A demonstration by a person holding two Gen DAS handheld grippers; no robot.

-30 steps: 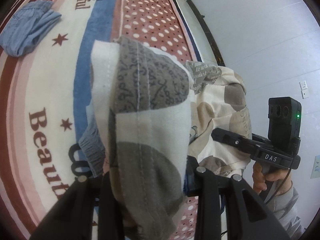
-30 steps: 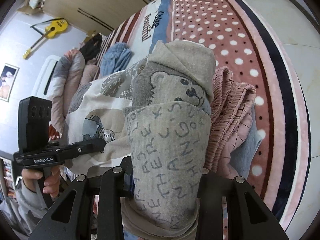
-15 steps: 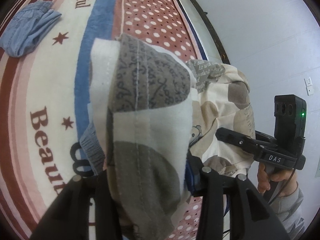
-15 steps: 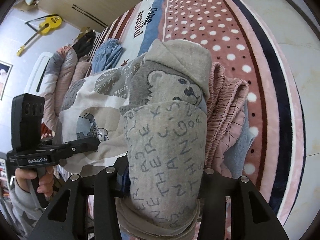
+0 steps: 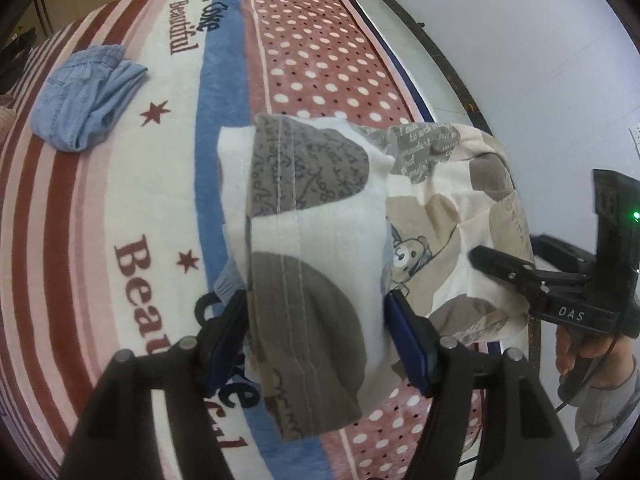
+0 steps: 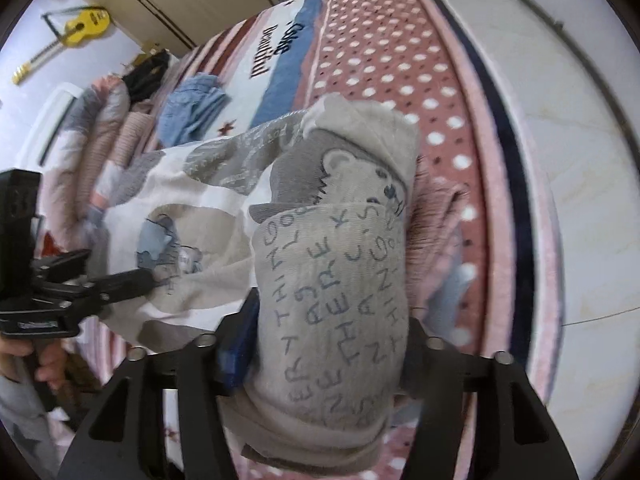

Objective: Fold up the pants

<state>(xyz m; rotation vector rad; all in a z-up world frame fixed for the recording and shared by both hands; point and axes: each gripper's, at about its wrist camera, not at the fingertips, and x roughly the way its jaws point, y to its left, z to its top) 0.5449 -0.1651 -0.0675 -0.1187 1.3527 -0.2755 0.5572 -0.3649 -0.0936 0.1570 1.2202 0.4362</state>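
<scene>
The pants (image 5: 448, 208) are cream with grey and beige patches, bear pictures and lettering. Both grippers hold them up above the bed. My left gripper (image 5: 316, 320) is shut on a bunched edge of the pants, which drapes over its fingers. My right gripper (image 6: 332, 336) is shut on another bunched part of the pants (image 6: 332, 280) with grey lettering and a bear face. The right gripper also shows in the left wrist view (image 5: 500, 264), and the left gripper in the right wrist view (image 6: 132, 280). The cloth spans between them.
A striped and dotted blanket (image 5: 320, 40) covers the bed. Folded blue denim (image 5: 84, 96) lies at its far left. Pink clothes (image 6: 440, 224) lie under the pants. Bedding is piled at the left (image 6: 100, 128). A white wall (image 5: 540, 40) and floor (image 6: 568, 120) lie to the right.
Both grippers have lifted and pulled back with the pants, so more of the bed shows. The cloth between them hangs more spread out.
</scene>
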